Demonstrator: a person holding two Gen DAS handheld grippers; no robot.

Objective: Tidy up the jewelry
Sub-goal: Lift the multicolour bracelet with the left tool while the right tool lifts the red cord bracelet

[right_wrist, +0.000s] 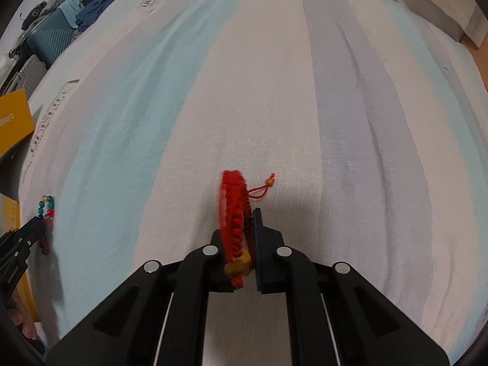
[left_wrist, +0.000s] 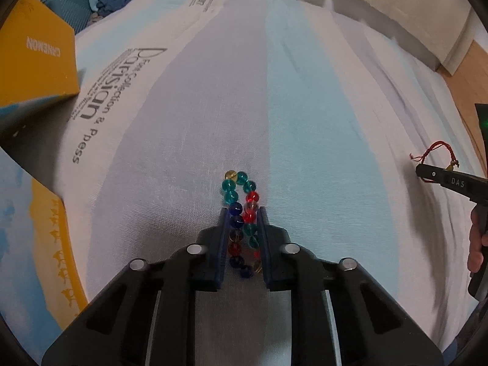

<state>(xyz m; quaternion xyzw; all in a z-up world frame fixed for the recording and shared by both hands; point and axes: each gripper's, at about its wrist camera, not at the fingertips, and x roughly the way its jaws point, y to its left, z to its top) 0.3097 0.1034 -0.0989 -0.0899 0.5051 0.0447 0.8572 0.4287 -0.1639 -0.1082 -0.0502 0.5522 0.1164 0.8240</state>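
Note:
A bracelet of glass beads (left_wrist: 241, 201) in teal, red, blue and amber lies squeezed into a narrow loop between the pads of my left gripper (left_wrist: 243, 213), which is shut on it over the striped bedsheet (left_wrist: 305, 106). A red braided cord bracelet (right_wrist: 235, 207) with a gold charm is pinched in my right gripper (right_wrist: 241, 213), its loop standing up past the fingertips. From the right wrist view, the left gripper (right_wrist: 36, 224) and the bead bracelet (right_wrist: 47, 210) sit at the far left. The left wrist view shows the right gripper (left_wrist: 419, 171) and the red bracelet (left_wrist: 436, 152) at the far right.
A yellow box (left_wrist: 33, 55) stands at the left on the bed, with a yellow and blue printed lid or box (left_wrist: 45, 259) nearer. A teal suitcase (right_wrist: 48, 42) and piled clothes sit beyond the bed's far left. A hand (left_wrist: 477, 244) holds the right gripper. Wooden floor (left_wrist: 469, 61) shows at right.

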